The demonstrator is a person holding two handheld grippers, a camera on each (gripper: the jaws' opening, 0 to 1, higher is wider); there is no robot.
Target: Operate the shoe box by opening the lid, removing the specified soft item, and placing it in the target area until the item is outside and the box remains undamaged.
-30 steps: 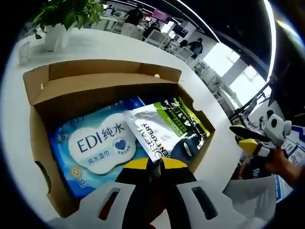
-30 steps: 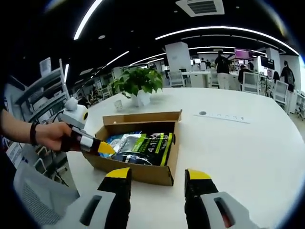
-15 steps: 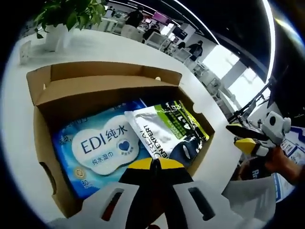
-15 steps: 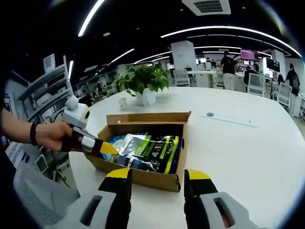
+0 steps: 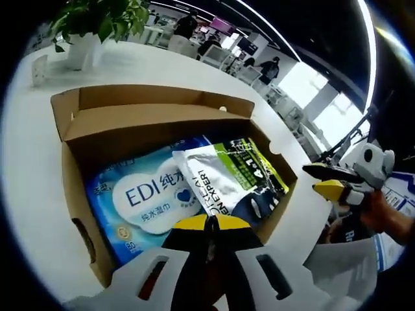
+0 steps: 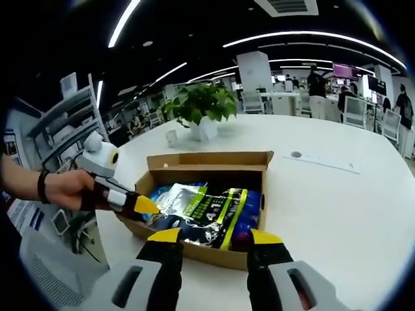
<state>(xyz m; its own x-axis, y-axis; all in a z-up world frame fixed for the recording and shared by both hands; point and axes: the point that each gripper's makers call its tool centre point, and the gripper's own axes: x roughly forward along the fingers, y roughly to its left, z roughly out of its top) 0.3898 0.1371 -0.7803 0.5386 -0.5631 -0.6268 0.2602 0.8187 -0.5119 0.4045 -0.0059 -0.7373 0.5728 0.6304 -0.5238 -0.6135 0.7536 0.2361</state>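
Nearer now, the right gripper (image 6: 211, 241), jaws apart and empty, faces the open shoe box (image 6: 194, 246), where the closed left gripper (image 5: 209, 227) pinches the green-and-silver pouch (image 5: 228, 178) beside the wet-wipes pack (image 5: 139, 201).

Both grippers had black jaws capped with yellow tips on white slotted bodies. The left hand (image 6: 61, 189) at the frame's left wore a dark wristband (image 6: 43, 186).
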